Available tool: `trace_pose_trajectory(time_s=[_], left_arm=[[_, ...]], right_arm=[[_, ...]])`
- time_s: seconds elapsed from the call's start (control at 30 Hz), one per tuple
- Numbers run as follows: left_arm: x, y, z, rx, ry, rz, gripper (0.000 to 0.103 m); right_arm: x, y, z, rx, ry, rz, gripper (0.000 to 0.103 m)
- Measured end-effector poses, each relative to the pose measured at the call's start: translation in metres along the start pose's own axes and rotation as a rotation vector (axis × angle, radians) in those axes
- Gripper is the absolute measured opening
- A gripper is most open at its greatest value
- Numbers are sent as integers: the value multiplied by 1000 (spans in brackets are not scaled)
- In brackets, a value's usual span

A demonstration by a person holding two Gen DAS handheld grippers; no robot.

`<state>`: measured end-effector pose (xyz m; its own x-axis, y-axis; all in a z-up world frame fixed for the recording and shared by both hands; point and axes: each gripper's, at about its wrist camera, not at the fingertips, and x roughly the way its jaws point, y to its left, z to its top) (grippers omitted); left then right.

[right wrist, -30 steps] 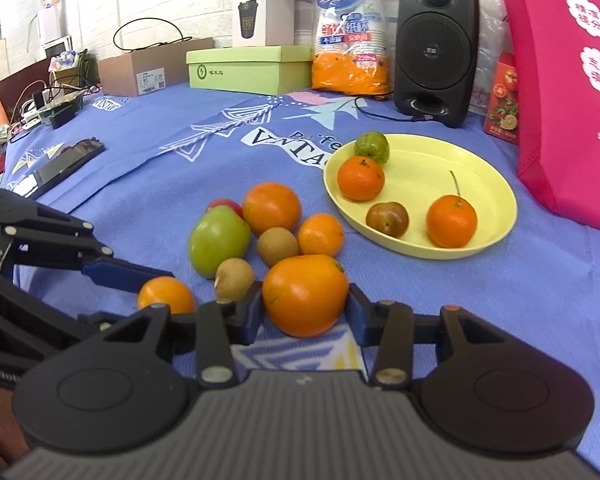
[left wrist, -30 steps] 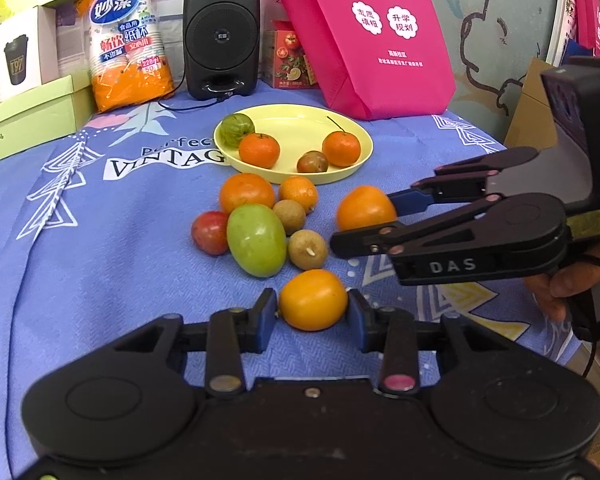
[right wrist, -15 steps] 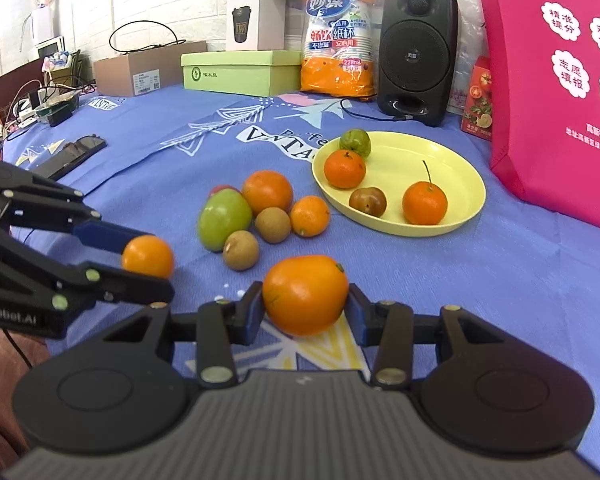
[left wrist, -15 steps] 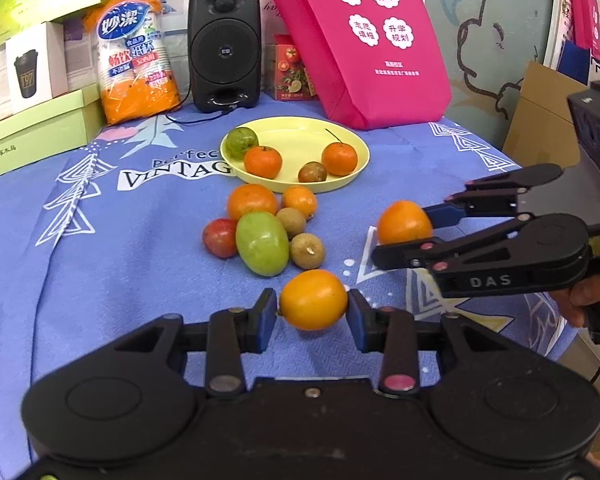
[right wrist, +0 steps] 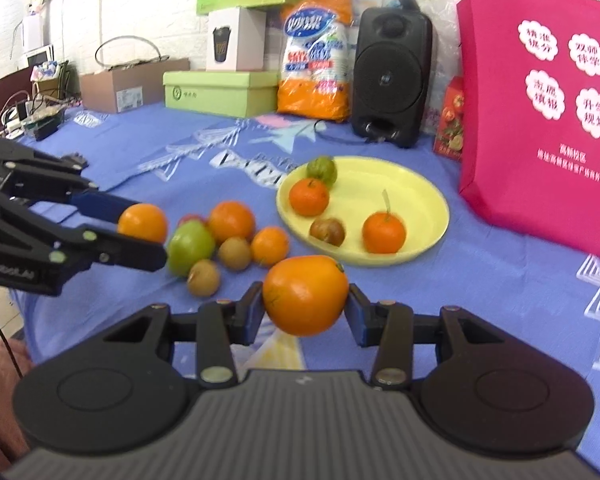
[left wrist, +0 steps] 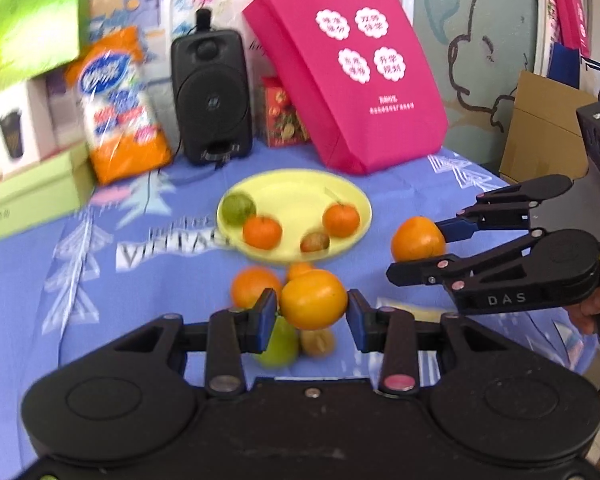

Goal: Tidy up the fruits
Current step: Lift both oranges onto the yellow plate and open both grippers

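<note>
Near the round yellow plastic plate, left gripper and right gripper each clamp one round orange fruit between their blue pads

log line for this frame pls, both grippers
left gripper: shut on yellow-orange fruit, lifted | right gripper: shut on orange, lifted | yellow plate: four fruits | loose pile on cloth

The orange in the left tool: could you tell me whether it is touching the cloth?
Apart. The right wrist view shows the orange clamped in the left tool with fruit and cloth visible beyond and beneath it.
</note>
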<state>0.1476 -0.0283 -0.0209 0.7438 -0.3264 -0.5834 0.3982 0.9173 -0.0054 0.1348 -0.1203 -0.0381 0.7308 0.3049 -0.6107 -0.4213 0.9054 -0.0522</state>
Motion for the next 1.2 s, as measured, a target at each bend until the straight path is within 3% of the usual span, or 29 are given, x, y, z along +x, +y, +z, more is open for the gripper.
trace_pose_trajectory(time_s=[0.33, 0.67, 0.8, 0.87, 1.1, 1.2], left_arm=[[71, 14, 65, 44, -1, -7, 37], [135, 20, 80, 58, 75, -35, 38], [143, 31, 78, 20, 97, -39, 45], [143, 37, 79, 3, 98, -33, 57], [116, 44, 78, -20, 54, -17, 59], [95, 44, 72, -37, 31, -10, 66]], right_arm=[[33, -59, 42, 13, -35, -75, 42], [92, -89, 60, 10, 13, -57, 42], [110, -93, 61, 19, 40, -52, 42], [115, -93, 61, 16, 50, -54, 42], [106, -87, 62, 0, 35, -66, 46], [94, -82, 59, 1, 22, -67, 49]])
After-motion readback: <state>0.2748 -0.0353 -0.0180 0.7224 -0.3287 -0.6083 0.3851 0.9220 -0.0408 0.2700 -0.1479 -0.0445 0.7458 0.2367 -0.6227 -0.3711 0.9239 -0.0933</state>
